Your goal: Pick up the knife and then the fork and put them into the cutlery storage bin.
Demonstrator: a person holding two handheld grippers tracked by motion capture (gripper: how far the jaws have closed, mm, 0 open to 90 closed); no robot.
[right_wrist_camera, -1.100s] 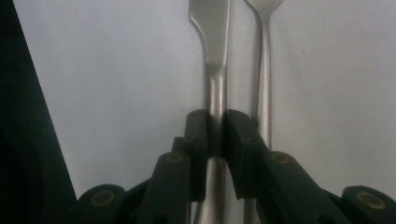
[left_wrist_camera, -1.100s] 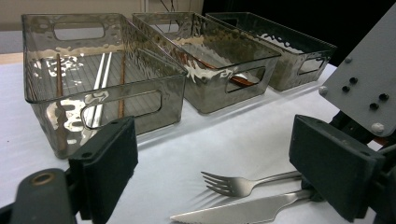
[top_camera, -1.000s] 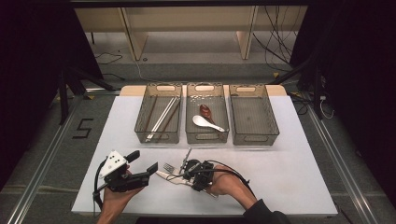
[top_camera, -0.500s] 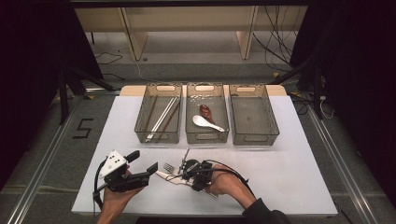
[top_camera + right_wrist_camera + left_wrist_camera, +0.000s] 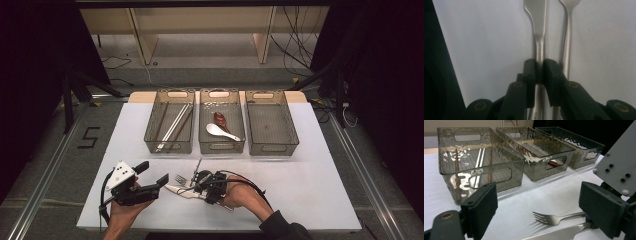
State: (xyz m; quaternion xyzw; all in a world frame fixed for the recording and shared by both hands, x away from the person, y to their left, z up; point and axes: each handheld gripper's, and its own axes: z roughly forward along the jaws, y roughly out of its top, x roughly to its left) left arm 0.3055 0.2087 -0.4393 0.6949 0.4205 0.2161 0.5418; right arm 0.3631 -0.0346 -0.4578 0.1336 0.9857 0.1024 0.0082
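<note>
The right gripper (image 5: 539, 72) has its jaws drawn nearly together on the handle of a knife (image 5: 538, 32), both pads pressing the metal, with the knife lying flat on the white table (image 5: 310, 170) in front of the middle bin (image 5: 221, 122). A fork (image 5: 567, 37) lies just beside the knife, parallel to it and outside the jaws. The left gripper (image 5: 150, 175) is held to the left of the knife with its jaws spread wide and nothing between them, the fork's prongs (image 5: 543, 217) lying on the table ahead of it
</note>
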